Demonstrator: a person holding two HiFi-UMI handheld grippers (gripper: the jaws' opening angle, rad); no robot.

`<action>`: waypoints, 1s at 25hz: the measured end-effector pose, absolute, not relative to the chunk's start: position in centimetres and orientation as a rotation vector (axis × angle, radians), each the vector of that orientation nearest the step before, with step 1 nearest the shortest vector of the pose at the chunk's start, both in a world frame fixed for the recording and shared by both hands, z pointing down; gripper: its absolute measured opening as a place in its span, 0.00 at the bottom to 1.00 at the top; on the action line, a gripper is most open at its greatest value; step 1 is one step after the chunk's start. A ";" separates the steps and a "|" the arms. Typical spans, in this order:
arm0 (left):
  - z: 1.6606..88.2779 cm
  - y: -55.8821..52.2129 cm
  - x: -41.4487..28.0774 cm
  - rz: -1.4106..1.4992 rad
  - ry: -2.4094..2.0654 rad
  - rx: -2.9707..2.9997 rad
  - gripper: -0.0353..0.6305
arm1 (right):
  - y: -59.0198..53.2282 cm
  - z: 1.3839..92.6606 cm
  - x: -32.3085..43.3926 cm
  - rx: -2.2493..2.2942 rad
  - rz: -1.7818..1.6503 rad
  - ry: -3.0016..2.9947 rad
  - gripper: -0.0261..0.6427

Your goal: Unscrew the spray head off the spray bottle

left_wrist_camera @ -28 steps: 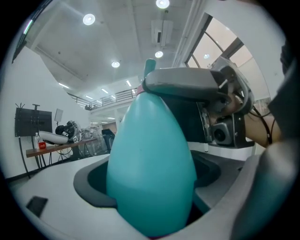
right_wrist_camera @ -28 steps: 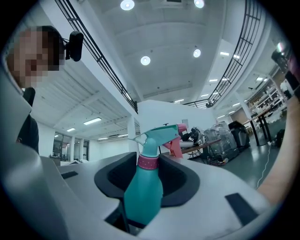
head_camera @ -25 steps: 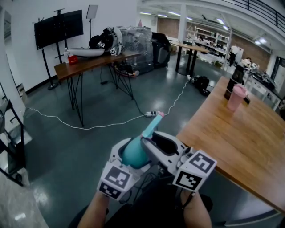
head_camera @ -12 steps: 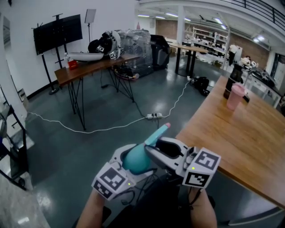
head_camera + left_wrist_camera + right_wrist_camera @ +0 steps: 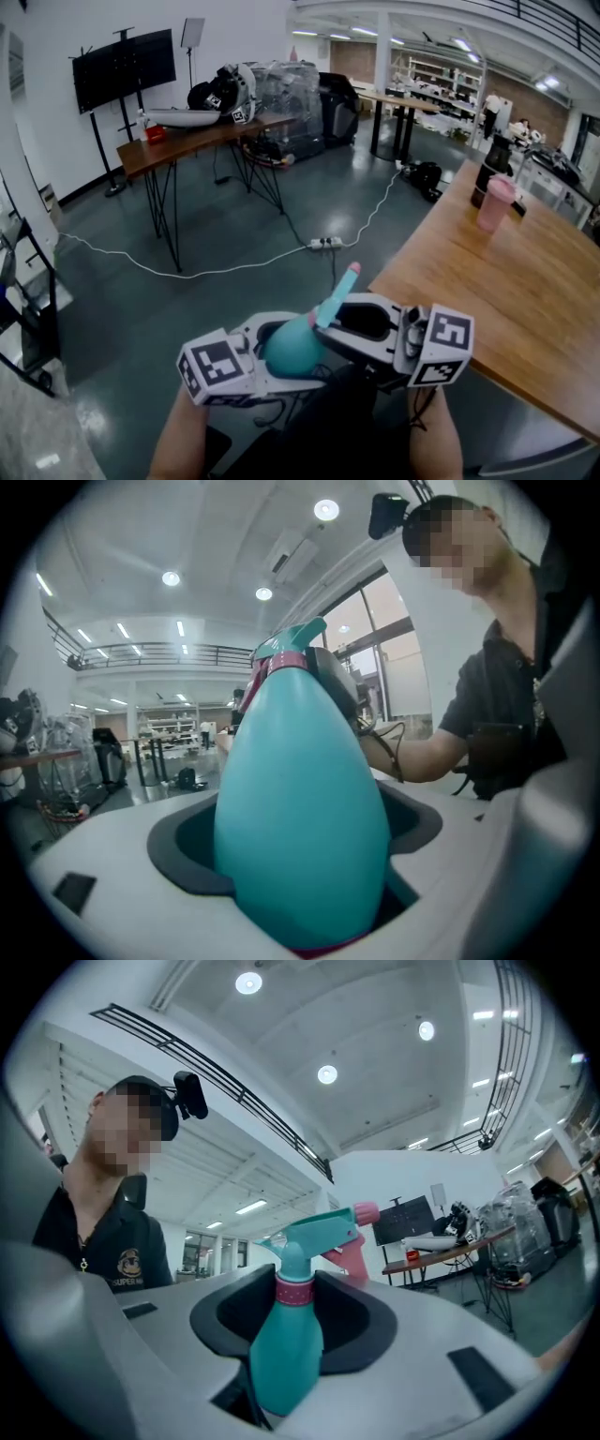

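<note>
A teal drop-shaped spray bottle (image 5: pixel 292 345) with a teal spray head (image 5: pixel 335 302) and a pink nozzle (image 5: pixel 352 269) hangs in front of me over the floor, between both grippers. My left gripper (image 5: pixel 279 352) comes in from the left and is shut on the bottle's wide body (image 5: pixel 300 799), which fills the left gripper view. My right gripper (image 5: pixel 345 328) comes from the right. Its jaws are shut on the narrow top of the bottle (image 5: pixel 286 1354), just under the pink collar (image 5: pixel 293 1288). Above them stand the spray head (image 5: pixel 314 1232) and its pink trigger (image 5: pixel 351 1256).
A long wooden table (image 5: pixel 525 300) runs along the right with a pink cup (image 5: pixel 497 202) and a dark bottle (image 5: pixel 489 169) on it. A white cable and power strip (image 5: pixel 326 243) lie on the grey floor. A cluttered table (image 5: pixel 187 136) stands at the back left.
The left gripper has swung its marker cube out to the left and turned flatter; the right one shifted right. The bottle moved with them, its nozzle now lower and further right. Both grips held.
</note>
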State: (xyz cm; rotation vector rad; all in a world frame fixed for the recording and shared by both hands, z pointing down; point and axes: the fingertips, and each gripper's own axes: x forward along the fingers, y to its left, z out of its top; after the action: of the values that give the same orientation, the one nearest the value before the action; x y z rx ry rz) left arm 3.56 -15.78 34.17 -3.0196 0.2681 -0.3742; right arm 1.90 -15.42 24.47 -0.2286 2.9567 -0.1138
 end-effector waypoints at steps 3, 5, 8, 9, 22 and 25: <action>34.6 -14.4 3.8 -0.367 0.119 -3.037 0.73 | -14.3 24.6 1.7 -0.083 -0.116 2.960 0.24; 34.7 -14.3 3.8 -0.356 0.110 -3.040 0.73 | -14.2 24.7 1.6 -0.051 -0.112 2.959 0.26; 34.8 -15.5 3.3 -0.356 0.242 -3.036 0.73 | -15.0 24.9 1.4 -0.155 -0.069 2.959 0.26; 34.8 -16.0 3.2 -0.359 0.297 -3.028 0.73 | -15.5 25.0 1.4 -0.216 -0.050 2.957 0.27; 36.1 -22.3 1.0 -0.380 1.071 -2.869 0.73 | -19.7 26.2 2.7 -0.736 -0.259 2.807 0.30; 36.5 -22.4 1.0 -0.415 1.119 -2.832 0.73 | -20.3 26.7 2.3 -0.792 -0.308 2.772 0.30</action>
State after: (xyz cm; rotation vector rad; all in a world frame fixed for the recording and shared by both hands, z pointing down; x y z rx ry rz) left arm 0.97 -22.43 36.45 -2.8323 1.1189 -0.4150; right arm 2.29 -20.27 26.69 -0.7922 2.7719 -0.3083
